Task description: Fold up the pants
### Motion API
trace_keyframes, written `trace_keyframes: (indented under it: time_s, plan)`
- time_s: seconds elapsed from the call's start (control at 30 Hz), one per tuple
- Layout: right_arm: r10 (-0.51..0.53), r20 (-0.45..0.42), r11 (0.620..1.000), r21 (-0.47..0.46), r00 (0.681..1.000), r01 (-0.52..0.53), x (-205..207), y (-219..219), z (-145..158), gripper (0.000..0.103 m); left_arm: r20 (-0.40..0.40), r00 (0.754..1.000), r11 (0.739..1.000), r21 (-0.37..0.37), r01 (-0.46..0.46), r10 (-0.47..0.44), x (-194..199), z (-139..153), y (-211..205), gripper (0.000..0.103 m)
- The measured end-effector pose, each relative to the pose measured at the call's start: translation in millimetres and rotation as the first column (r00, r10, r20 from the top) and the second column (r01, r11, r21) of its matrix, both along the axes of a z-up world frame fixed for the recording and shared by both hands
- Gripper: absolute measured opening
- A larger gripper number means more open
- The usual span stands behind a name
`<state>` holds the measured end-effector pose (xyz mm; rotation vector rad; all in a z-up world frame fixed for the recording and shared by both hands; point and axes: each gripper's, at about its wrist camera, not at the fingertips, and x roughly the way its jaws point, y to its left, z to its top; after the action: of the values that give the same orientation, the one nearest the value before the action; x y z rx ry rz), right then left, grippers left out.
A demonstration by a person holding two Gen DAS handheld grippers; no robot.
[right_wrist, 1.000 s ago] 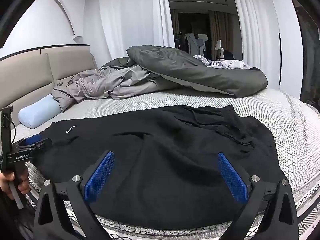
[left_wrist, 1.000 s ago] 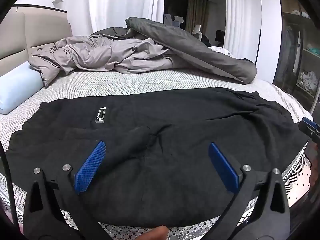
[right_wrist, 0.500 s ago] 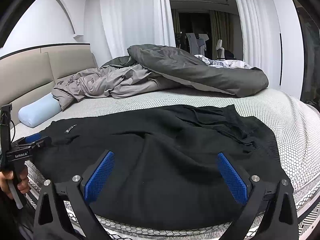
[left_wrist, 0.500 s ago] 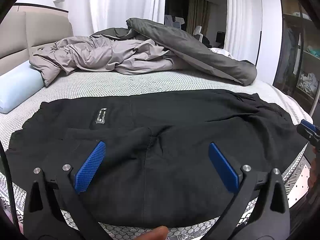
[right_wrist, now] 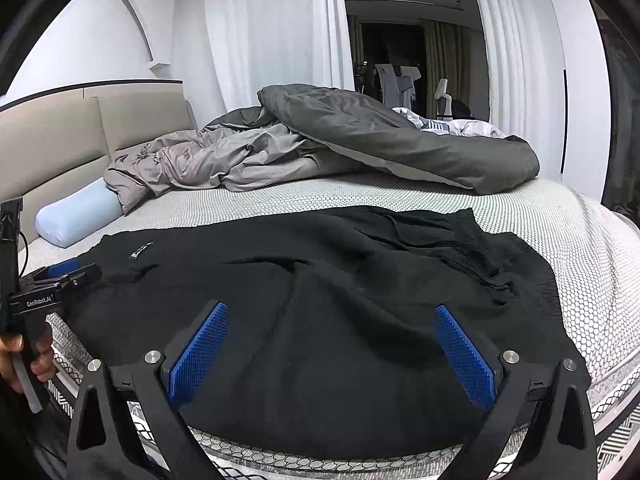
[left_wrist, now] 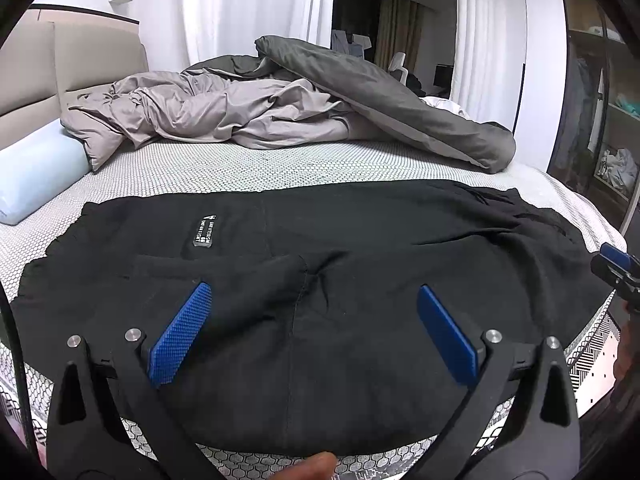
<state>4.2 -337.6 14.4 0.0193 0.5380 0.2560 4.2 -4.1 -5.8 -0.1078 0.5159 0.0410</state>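
1. Left gripper [left_wrist: 312,332]: jaws spread wide, holding nothing, poised over the near edge of the fabric.
2. Right gripper [right_wrist: 332,350]: jaws likewise wide apart and empty, above the near hem.
3. Black pants [left_wrist: 360,264]: spread flat across the near part of the mattress [left_wrist: 224,164], white label [left_wrist: 205,231] at 11 o'clock, bunched folds, possibly the waistband, at 2 o'clock.
4. Pale blue bolster pillow [left_wrist: 36,172]: at 9 o'clock.
5. Crumpled grey duvet [left_wrist: 304,108]: at 12 o'clock, beyond the pants.
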Motion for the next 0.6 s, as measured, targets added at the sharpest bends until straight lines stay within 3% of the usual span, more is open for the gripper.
trace_keyframes:
  time_s: [0.6]
  plan:
    - [0.000,0.001,1.000,-0.004,1.000,0.000,0.8,0.9,-0.6,0.103,-0.002,1.000,1.000,0.001,0.001,-0.001,0.7,0.5,-0.7,0.102]
